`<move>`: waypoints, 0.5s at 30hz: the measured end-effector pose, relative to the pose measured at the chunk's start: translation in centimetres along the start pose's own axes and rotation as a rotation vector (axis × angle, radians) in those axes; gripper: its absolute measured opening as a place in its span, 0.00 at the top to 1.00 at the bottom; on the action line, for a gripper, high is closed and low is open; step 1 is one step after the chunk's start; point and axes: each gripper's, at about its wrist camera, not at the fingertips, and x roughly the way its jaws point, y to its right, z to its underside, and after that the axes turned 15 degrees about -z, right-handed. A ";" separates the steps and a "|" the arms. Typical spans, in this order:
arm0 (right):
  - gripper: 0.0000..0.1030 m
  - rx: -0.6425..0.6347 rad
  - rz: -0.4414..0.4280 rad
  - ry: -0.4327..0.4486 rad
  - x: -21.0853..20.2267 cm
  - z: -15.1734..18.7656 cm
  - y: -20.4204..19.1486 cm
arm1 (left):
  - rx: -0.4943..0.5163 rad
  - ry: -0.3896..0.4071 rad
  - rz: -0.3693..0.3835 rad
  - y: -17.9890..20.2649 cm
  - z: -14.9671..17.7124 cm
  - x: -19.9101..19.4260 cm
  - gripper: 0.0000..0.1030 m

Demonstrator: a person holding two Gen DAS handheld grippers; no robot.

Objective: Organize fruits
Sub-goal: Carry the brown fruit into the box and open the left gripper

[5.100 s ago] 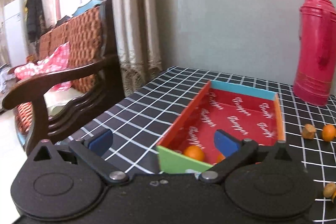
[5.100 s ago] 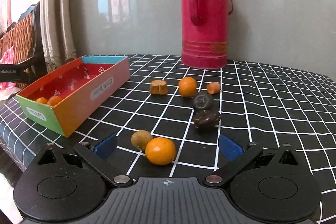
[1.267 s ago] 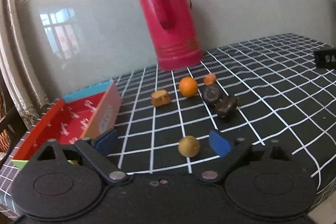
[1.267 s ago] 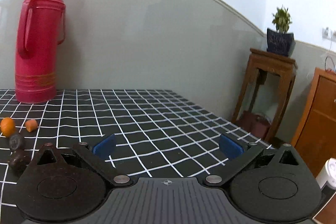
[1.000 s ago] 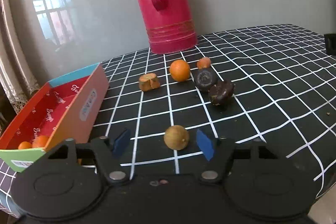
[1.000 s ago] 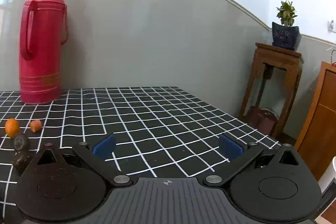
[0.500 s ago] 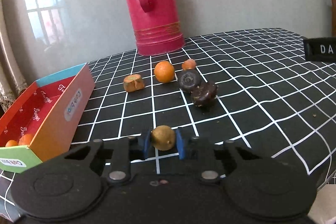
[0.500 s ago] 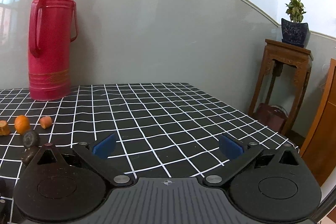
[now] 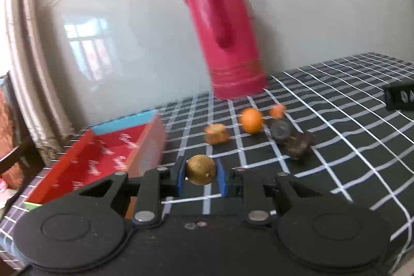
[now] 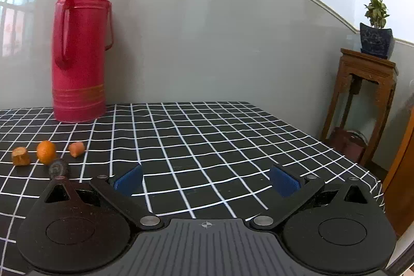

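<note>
It was a room in a home: a tabletop (image 10: 233, 136) with a black checked cloth, a red thermos flask (image 10: 79, 51), a potted plant (image 10: 376, 27) on a carved wooden stand (image 10: 362, 100), and curtains (image 9: 28, 48).

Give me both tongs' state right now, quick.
Left tongs: shut on the round yellow-brown fruit.
Right tongs: open, nothing between the blue pads.
</note>
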 end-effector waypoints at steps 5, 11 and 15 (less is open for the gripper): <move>0.00 -0.016 -0.028 -0.002 0.1 0.1 -1.2 | -0.034 0.018 -0.114 -2.4 -0.5 0.6 0.85; 0.00 -0.045 -0.071 -0.011 0.3 0.3 -3.0 | -0.091 -0.045 -0.220 -5.6 -1.0 2.9 0.85; 0.00 -0.068 -0.098 -0.020 0.4 0.6 -4.1 | -0.128 -0.138 -0.265 -7.5 -1.3 6.1 0.85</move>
